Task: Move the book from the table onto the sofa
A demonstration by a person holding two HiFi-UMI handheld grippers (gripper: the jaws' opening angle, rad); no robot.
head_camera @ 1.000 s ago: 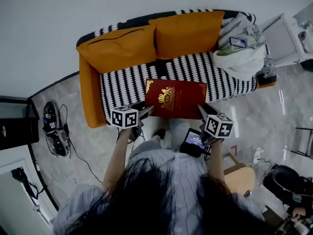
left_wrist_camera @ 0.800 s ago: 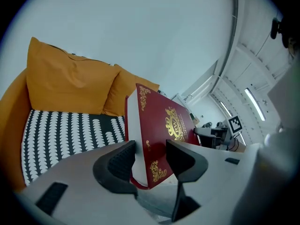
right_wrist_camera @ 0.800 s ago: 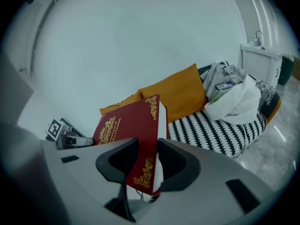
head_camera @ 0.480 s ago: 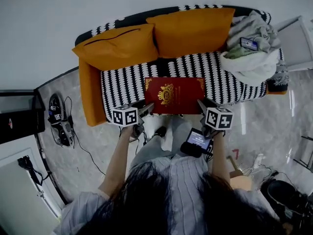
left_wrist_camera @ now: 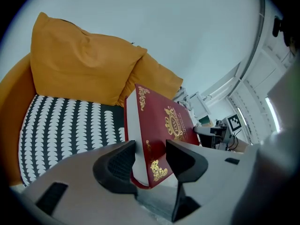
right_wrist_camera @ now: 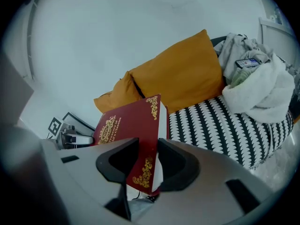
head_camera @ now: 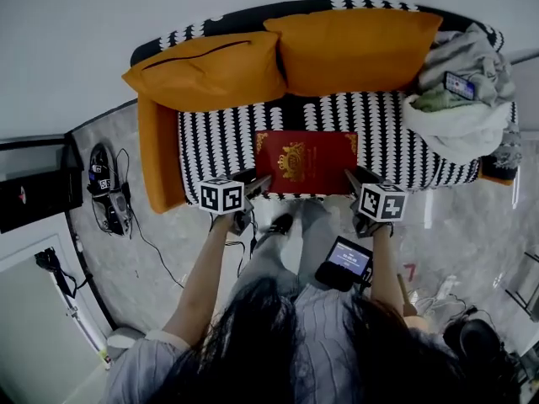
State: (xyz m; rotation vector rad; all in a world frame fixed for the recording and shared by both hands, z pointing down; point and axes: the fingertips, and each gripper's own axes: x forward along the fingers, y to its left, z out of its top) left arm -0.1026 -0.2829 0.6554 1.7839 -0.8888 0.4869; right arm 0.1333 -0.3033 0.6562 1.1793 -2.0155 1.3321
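The red book (head_camera: 305, 162) with gold ornament on its cover hangs over the front of the sofa's black-and-white seat (head_camera: 221, 146), cover up. My left gripper (head_camera: 255, 183) is shut on the book's near left corner and my right gripper (head_camera: 352, 178) on its near right corner. In the left gripper view the book (left_wrist_camera: 164, 125) stands tilted between the pads of the left gripper (left_wrist_camera: 150, 156), with its white page edge showing. In the right gripper view the same book (right_wrist_camera: 126, 125) sits clamped in the right gripper (right_wrist_camera: 147, 159). Whether the book touches the seat I cannot tell.
Two orange cushions (head_camera: 210, 70) (head_camera: 354, 47) lean on the sofa back. A pile of blankets and clothes (head_camera: 459, 112) with a phone (head_camera: 459, 84) fills the seat's right end. An orange armrest (head_camera: 156, 158) is at the left. Shoes and cables (head_camera: 105, 200) lie on the floor beside a black cabinet (head_camera: 38, 199).
Both grippers have carried the book forward and lower over the sofa seat. The grip on both corners is the same.
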